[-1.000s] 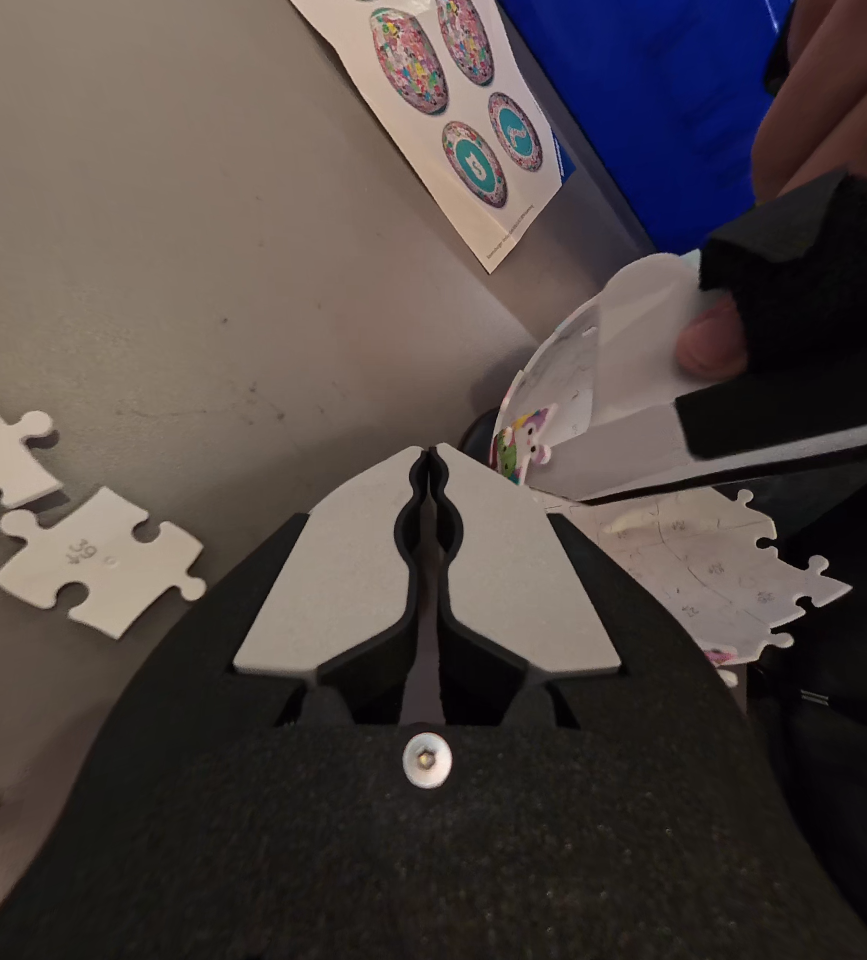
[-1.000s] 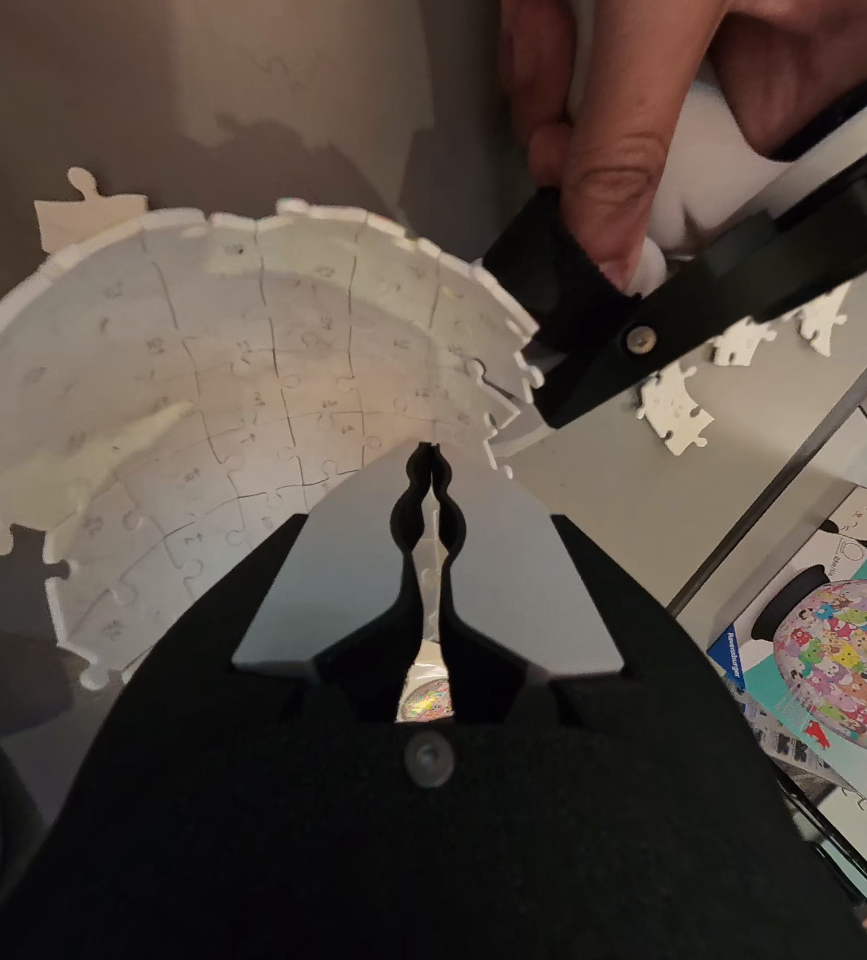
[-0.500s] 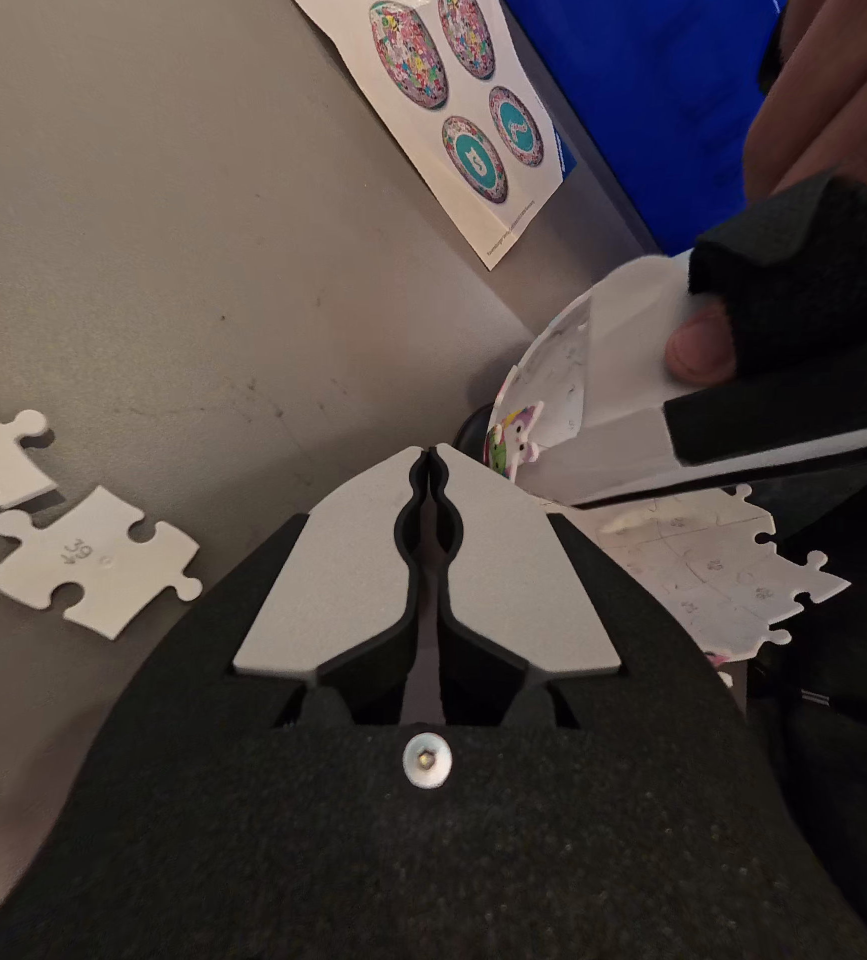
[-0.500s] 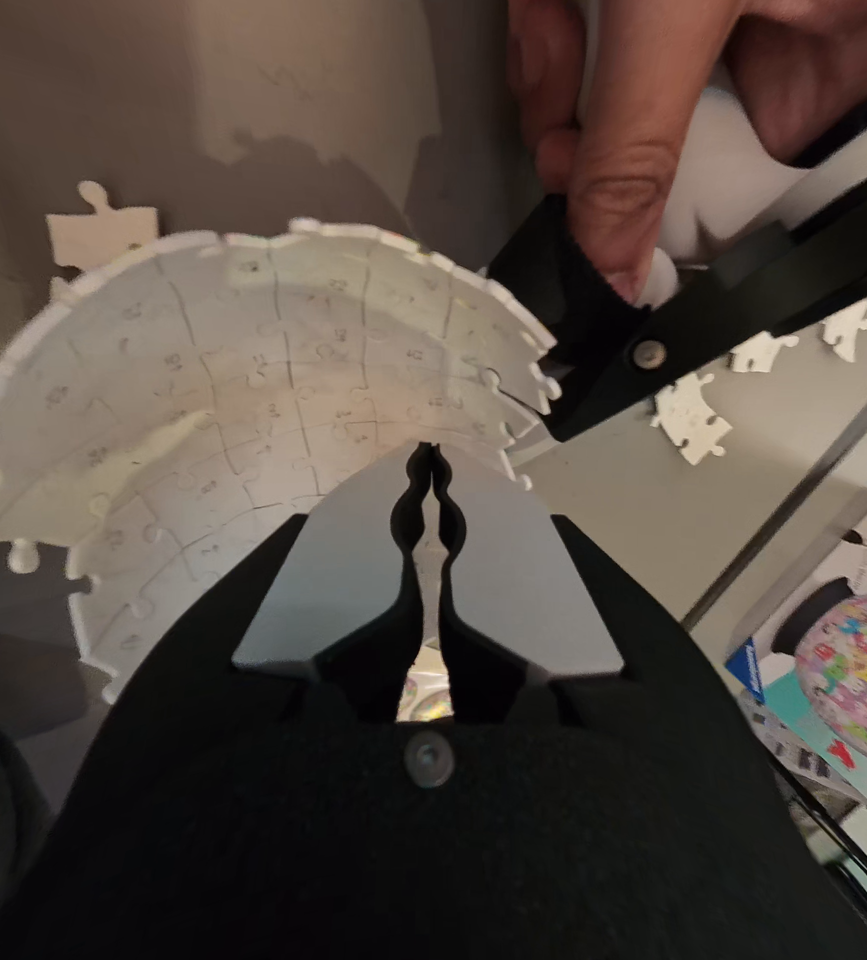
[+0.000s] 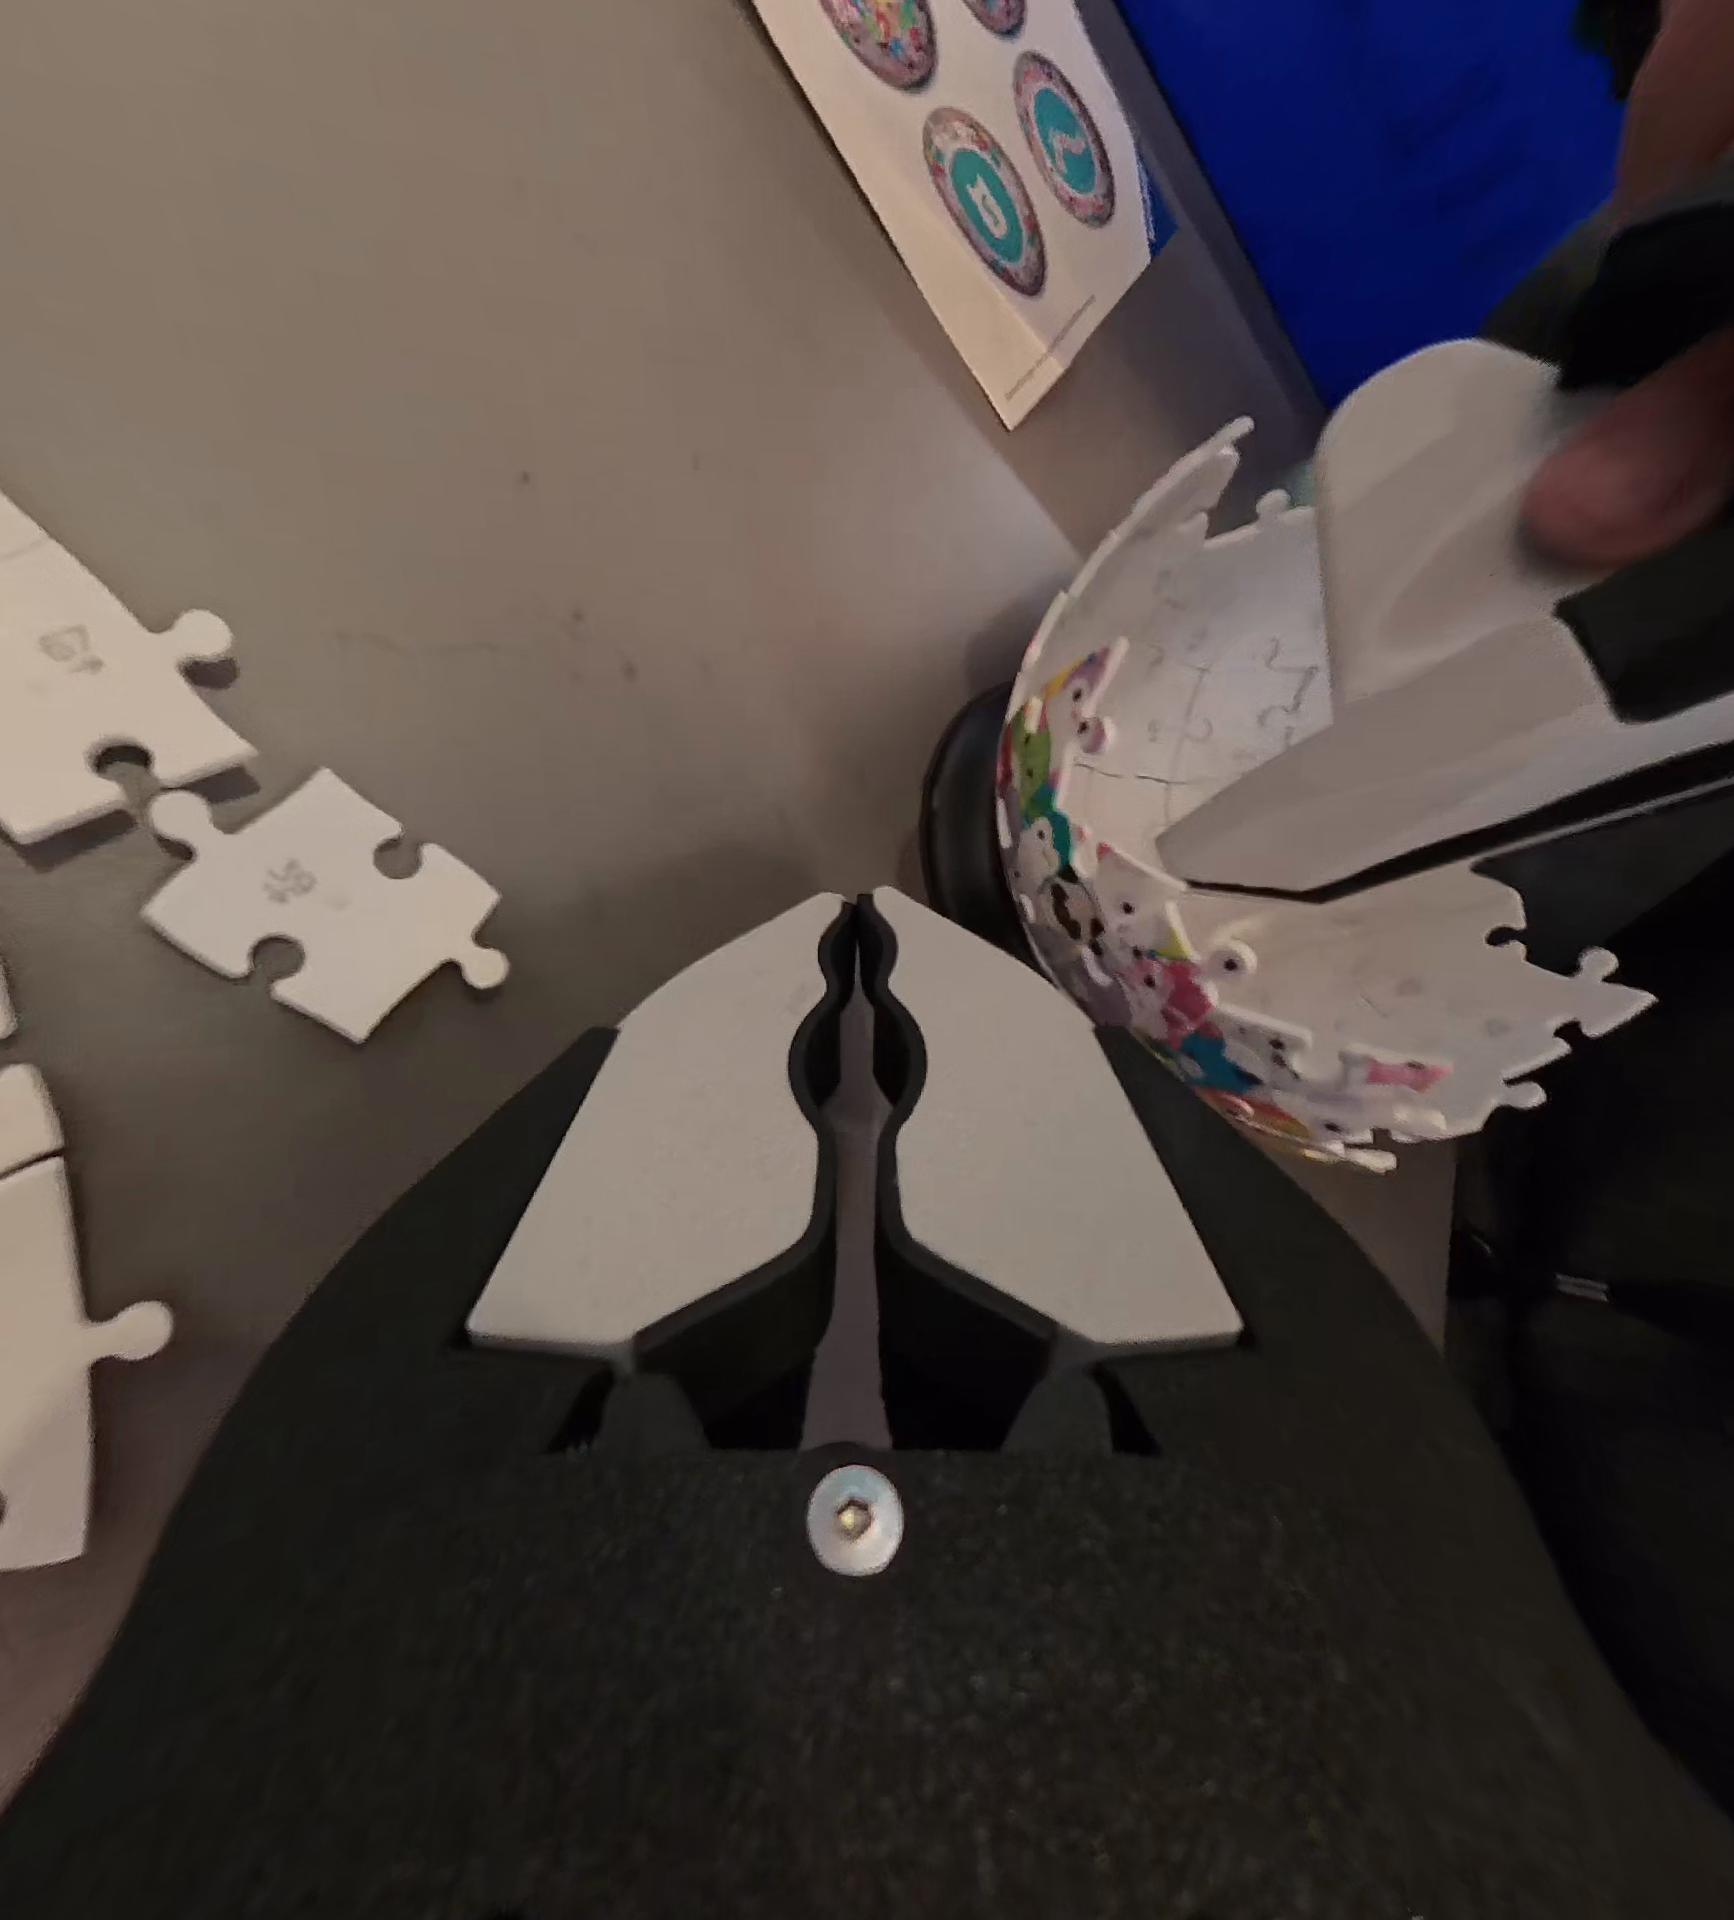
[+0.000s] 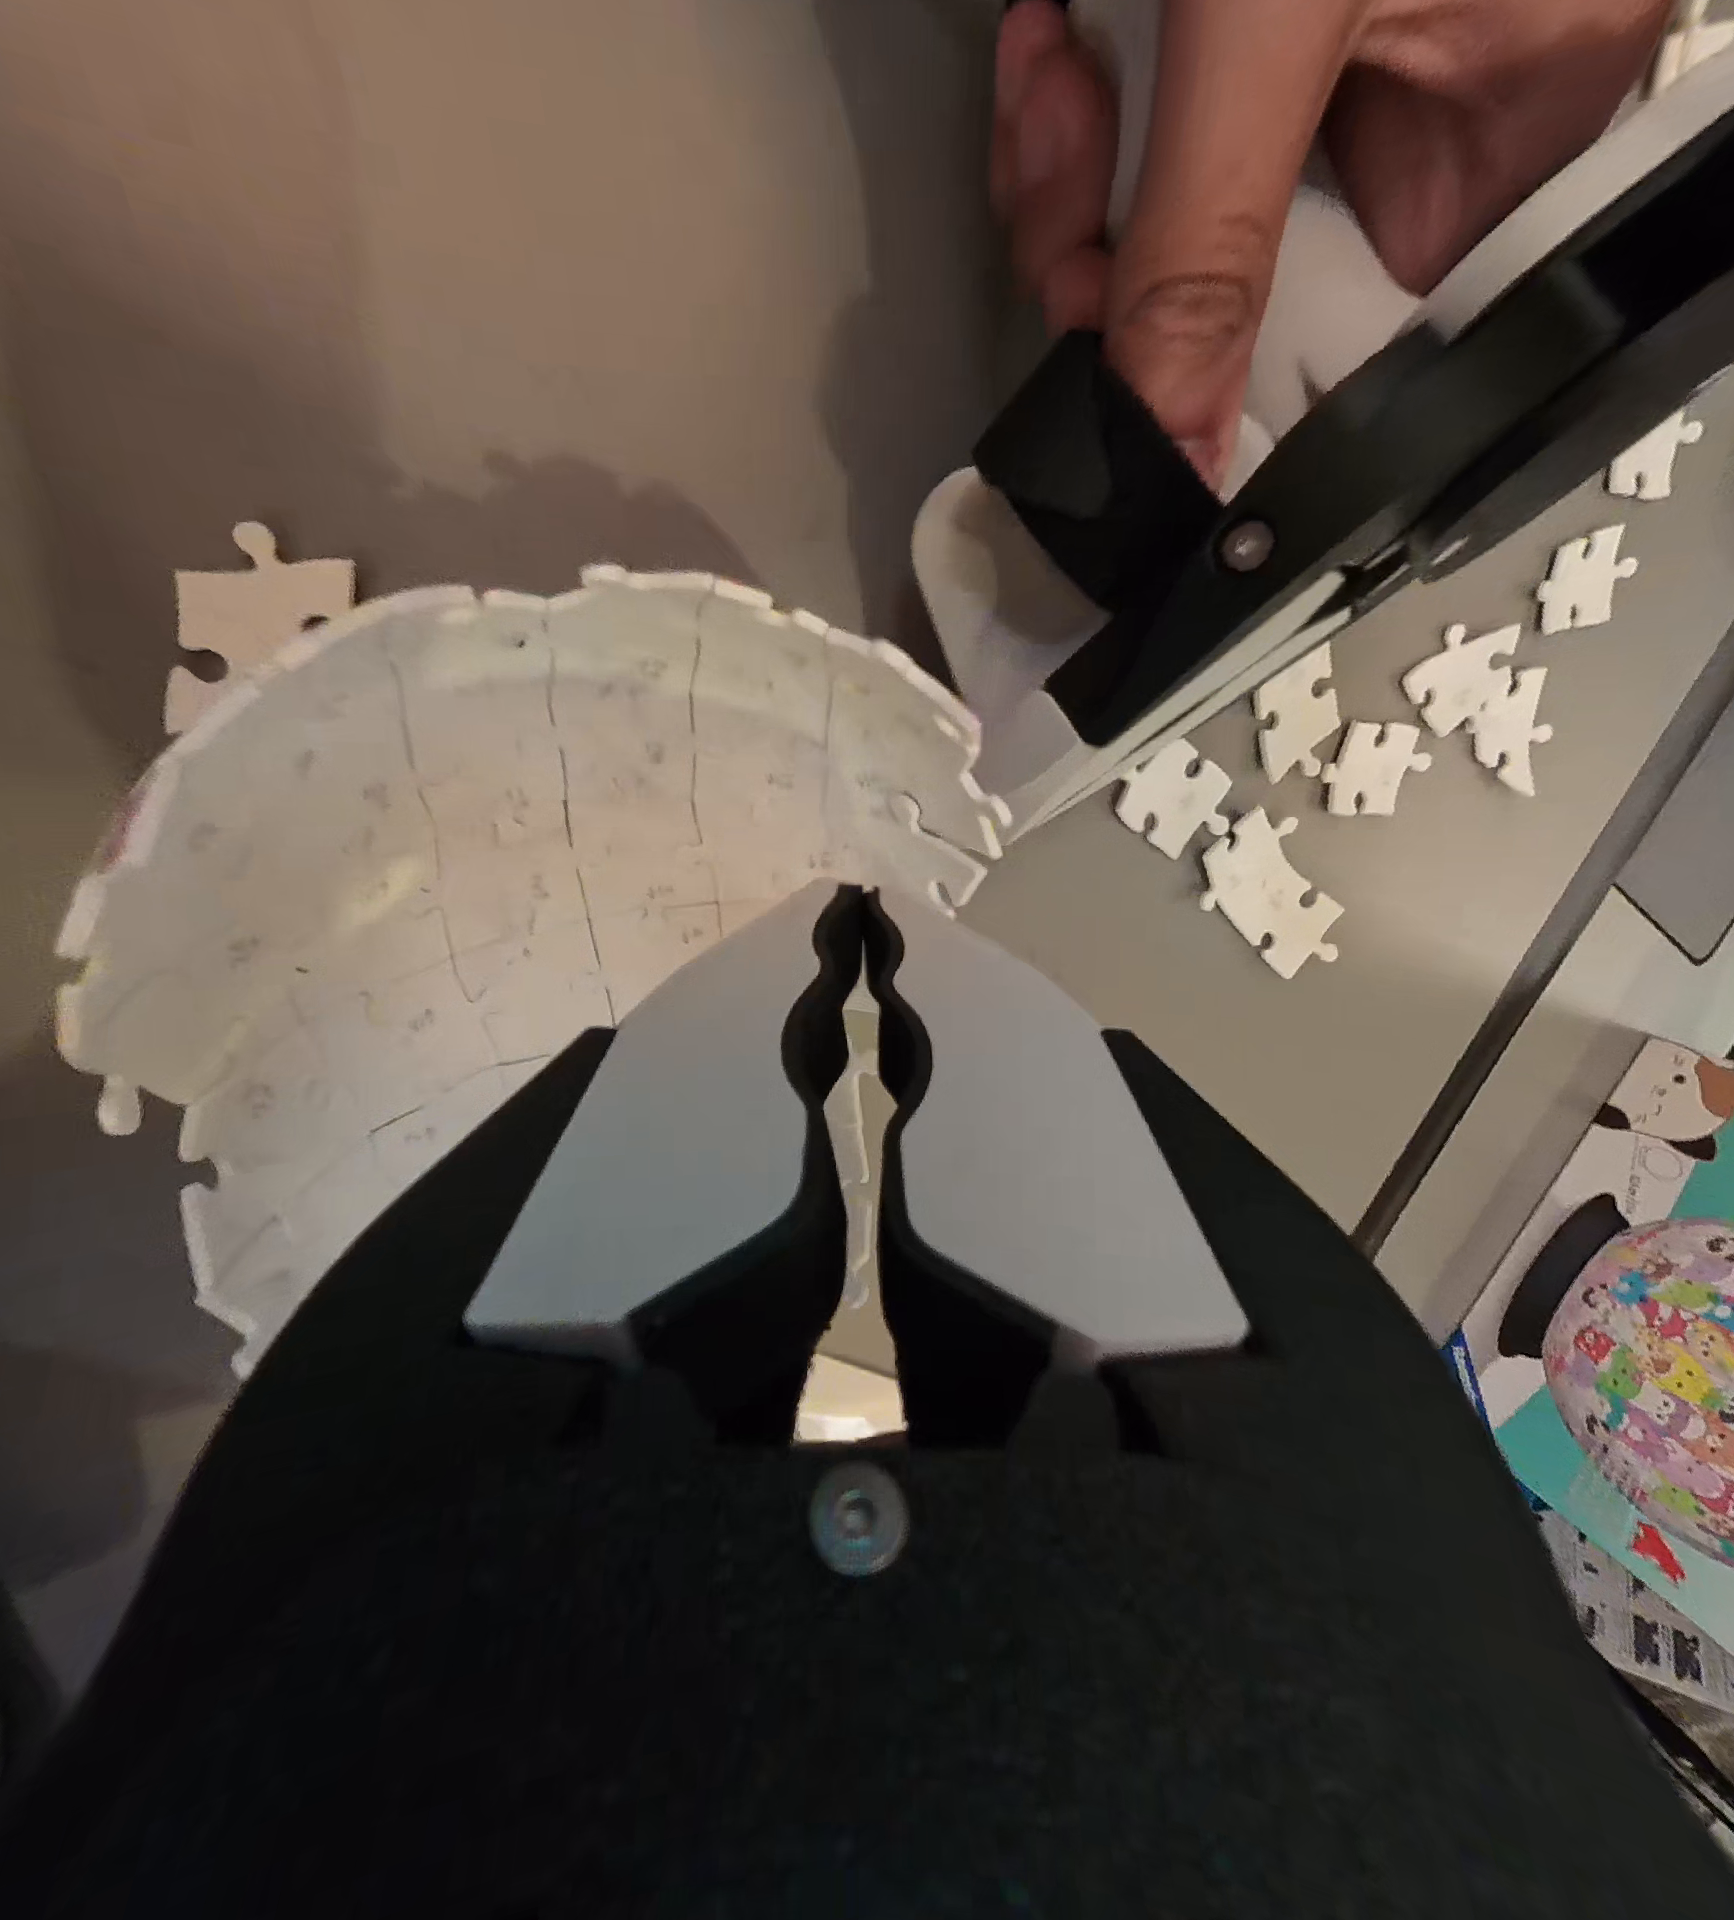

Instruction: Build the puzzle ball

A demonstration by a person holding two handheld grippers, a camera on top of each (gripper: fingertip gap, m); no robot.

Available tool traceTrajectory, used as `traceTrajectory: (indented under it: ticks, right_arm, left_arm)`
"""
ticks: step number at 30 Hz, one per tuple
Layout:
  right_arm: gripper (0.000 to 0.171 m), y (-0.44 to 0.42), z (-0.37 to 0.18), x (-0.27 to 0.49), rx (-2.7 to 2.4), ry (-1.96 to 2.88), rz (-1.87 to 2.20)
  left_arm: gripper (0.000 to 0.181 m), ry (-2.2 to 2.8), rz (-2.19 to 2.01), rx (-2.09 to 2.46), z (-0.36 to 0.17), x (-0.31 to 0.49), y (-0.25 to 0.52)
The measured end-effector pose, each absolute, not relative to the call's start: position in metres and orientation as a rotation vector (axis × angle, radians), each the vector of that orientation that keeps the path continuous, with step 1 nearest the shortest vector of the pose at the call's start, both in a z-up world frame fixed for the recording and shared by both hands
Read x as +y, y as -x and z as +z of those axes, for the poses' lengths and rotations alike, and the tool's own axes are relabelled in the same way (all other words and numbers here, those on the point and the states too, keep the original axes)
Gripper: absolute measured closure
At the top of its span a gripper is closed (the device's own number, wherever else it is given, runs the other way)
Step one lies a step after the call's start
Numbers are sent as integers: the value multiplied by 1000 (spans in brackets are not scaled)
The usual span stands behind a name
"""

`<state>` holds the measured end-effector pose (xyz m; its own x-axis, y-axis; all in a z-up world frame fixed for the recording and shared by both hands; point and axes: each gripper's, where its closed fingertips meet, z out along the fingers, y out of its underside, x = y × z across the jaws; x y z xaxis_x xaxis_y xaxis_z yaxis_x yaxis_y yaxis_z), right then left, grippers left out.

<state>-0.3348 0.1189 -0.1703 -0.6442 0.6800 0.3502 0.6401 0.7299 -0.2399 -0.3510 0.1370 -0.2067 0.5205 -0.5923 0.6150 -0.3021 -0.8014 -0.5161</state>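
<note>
The partly built puzzle ball [image 5: 1195, 717] is a white curved shell with colourful outer faces, standing by a black stand [image 5: 954, 821]. In the right wrist view its numbered white inside [image 6: 530, 831] faces me. My right gripper [image 6: 858, 896] is shut on the shell's lower wall; its fingers [image 5: 1362, 821] reach into the bowl from the right in the left wrist view. My left gripper [image 5: 858, 906] is shut and empty, just left of the shell. In the right wrist view it [image 6: 1024, 816] points at the shell's right edge without holding it.
Loose white pieces [image 5: 323, 904] lie on the grey table to the left, with several more [image 6: 1362, 748] to the right of the shell. One piece [image 6: 260, 613] lies behind it. A picture leaflet [image 5: 998, 177], a blue box [image 5: 1414, 156] and the puzzle box [image 6: 1694, 1403] border the table. Tip to tip, the grippers are about 5 cm apart.
The left gripper has drawn back from the shell's edge, staying shut. The shell has turned in the right gripper, showing more of its coloured outside. More loose pieces have come into view.
</note>
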Motion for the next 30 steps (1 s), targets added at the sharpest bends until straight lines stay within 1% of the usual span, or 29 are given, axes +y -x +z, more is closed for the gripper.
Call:
traceTrajectory:
  ticks: [10,30]
  right_arm:
    - [171,343,-173,122,-2486,999,115]
    - [171,346,-179,122,-2500,1005,92]
  left_arm:
    - [181,2362,-1185,809,-190,130,348]
    - [181,2367,-1178,829,-191,128,345]
